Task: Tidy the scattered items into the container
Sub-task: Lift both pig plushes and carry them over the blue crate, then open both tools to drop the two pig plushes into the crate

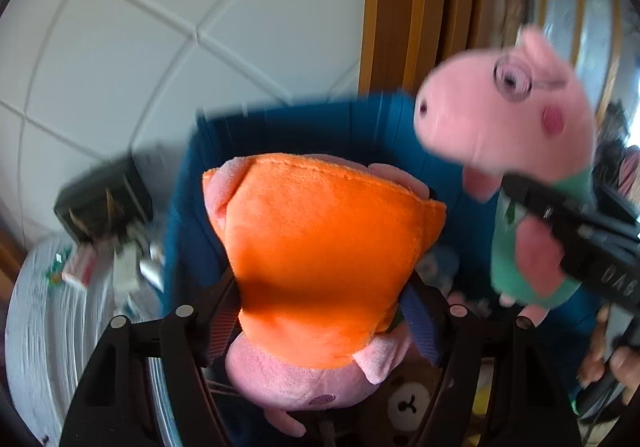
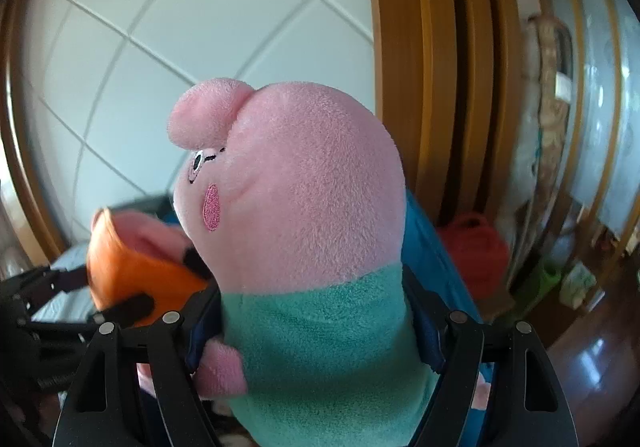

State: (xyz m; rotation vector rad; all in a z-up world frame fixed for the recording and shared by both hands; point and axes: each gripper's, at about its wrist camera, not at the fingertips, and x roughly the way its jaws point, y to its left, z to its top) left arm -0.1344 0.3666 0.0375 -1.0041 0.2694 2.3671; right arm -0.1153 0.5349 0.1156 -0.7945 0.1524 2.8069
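- The left gripper (image 1: 320, 311) has its jaws pinching the orange-dressed pig plush (image 1: 320, 259); the blue pads press the toy's sides low on the orange dress, and its pink head hangs below the jaws, toward the camera.
- Straight beyond those jaws stands the blue fabric container (image 1: 288, 127), its rim showing behind the orange dress. Inside it, under the jaws, lies a brown bear toy (image 1: 408, 405).
- To the right of the left jaws, the green-shirted pig plush (image 1: 516, 127) is up in the air, snout pointing left, with the right gripper (image 1: 532, 203) coming in from the right edge and clamped across its body. A hand (image 1: 612, 363) shows at the lower right.
- From the right wrist view, the right gripper (image 2: 316, 323) has its jaws closed on the green-shirted pig plush (image 2: 304, 227) at the green shirt, a pad on either side; the pink head rises above and ahead of the jaws and one pink arm pokes out by the left pad.
- Left of these jaws the orange-dressed pig plush (image 2: 132, 267) sits in the left gripper (image 2: 124, 303), near the other toy.
- The blue fabric container (image 2: 432, 259) peeks out just behind and right of the right jaws.
- Farther right of them, near a wooden door frame (image 2: 404, 67), is a red bag (image 2: 476, 251), blurred. White floor tiles (image 2: 200, 7) fill the far side.
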